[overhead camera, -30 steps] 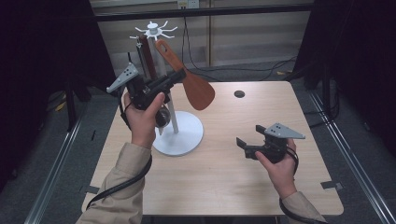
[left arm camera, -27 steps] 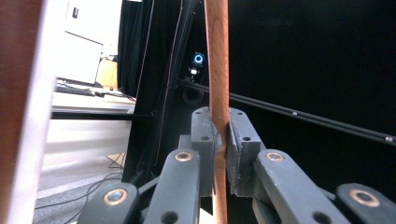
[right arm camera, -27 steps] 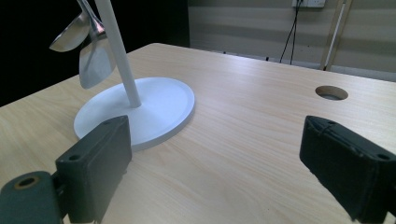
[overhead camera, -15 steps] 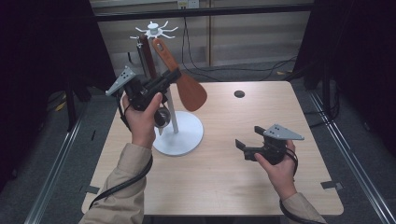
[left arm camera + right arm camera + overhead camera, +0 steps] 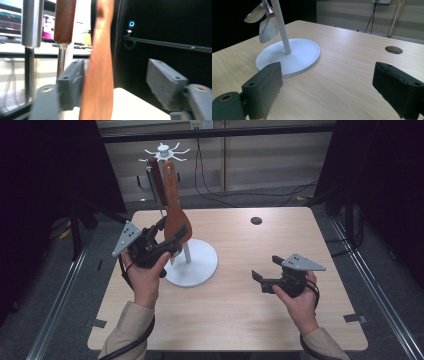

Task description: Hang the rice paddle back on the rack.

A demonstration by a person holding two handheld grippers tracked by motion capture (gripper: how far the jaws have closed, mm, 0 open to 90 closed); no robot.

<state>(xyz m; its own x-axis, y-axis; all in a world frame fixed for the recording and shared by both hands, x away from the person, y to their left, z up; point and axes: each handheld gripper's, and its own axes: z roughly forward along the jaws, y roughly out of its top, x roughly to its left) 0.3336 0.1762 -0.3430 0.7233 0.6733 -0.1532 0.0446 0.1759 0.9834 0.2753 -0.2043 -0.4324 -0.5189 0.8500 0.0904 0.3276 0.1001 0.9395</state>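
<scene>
Nearest me, my right gripper (image 5: 260, 279) hovers low over the pale wooden bench (image 5: 280, 320), jaws spread and empty. Farther left, my left gripper (image 5: 172, 236) has its jaws spread around the flat brown wooden spatula (image 5: 176, 217), one jaw touching it. The spatula hangs upright from the white utensil stand with a round base (image 5: 200, 265).
</scene>
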